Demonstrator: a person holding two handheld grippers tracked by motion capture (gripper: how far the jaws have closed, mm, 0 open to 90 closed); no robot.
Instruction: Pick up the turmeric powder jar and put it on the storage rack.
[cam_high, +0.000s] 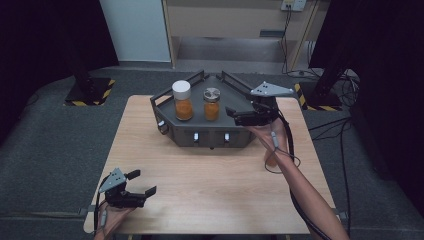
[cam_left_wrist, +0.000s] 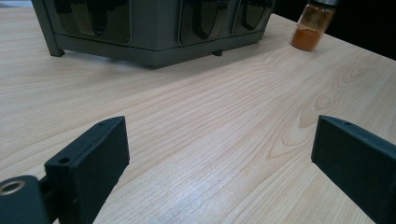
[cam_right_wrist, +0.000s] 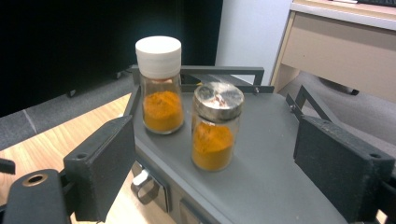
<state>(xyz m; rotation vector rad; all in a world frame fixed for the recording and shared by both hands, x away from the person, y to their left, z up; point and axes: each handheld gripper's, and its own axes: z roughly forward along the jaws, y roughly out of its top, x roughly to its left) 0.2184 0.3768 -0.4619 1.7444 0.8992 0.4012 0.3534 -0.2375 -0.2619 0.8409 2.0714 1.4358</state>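
Two glass jars of orange powder stand on top of a dark grey rack (cam_high: 200, 131) at the far middle of the table: a taller white-capped jar (cam_high: 182, 100) (cam_right_wrist: 160, 91) and a shorter metal-capped jar (cam_high: 212, 104) (cam_right_wrist: 215, 126). My right gripper (cam_high: 233, 115) (cam_right_wrist: 217, 140) hovers just right of the metal-capped jar, open, its jaws standing to either side of the jar and apart from it. At the table's near left corner rests my left gripper (cam_high: 144, 182) (cam_left_wrist: 219, 140), open over bare wood. A third jar of orange powder (cam_high: 271, 160) (cam_left_wrist: 312, 25) stands on the table, partly hidden behind the right forearm.
The rack's front (cam_left_wrist: 154, 28) has several small compartments with knobs and a raised rail (cam_right_wrist: 205, 71) round its top. The wooden table (cam_high: 210, 190) lies between the rack and my left gripper. Cables trail off the right edge.
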